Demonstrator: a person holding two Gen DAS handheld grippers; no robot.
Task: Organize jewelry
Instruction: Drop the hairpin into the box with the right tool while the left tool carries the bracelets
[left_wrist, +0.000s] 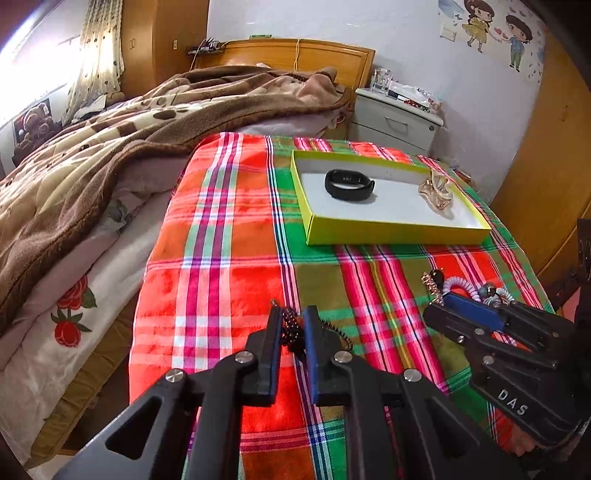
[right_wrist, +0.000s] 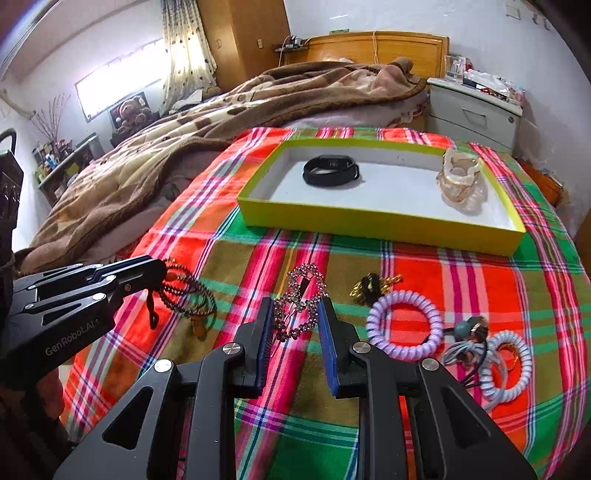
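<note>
Right in front of me, my left gripper is pinching the dark bead necklace, with its two pads pressed onto the beads. The rest of that necklace lies on the bright checked cloth. My right gripper has its fingers spread on each side of the sparkly bracelet, which lies flat on the cloth; I cannot tell if the pads touch it. Farther back sits the yellow box with a white inside. On its left side lies a black watch band, and at its right end sits a pale hair clip. The middle of the box is bare. Going on to the right along the near cloth, I see a small black and gold hair tie, then a purple coil hair tie, then a bunch of thin hair ties with beads, then a white coil hair tie. These all lie close to my right gripper. A brown blanket covers the bed to the left, and a white nightstand stands behind the box.
</note>
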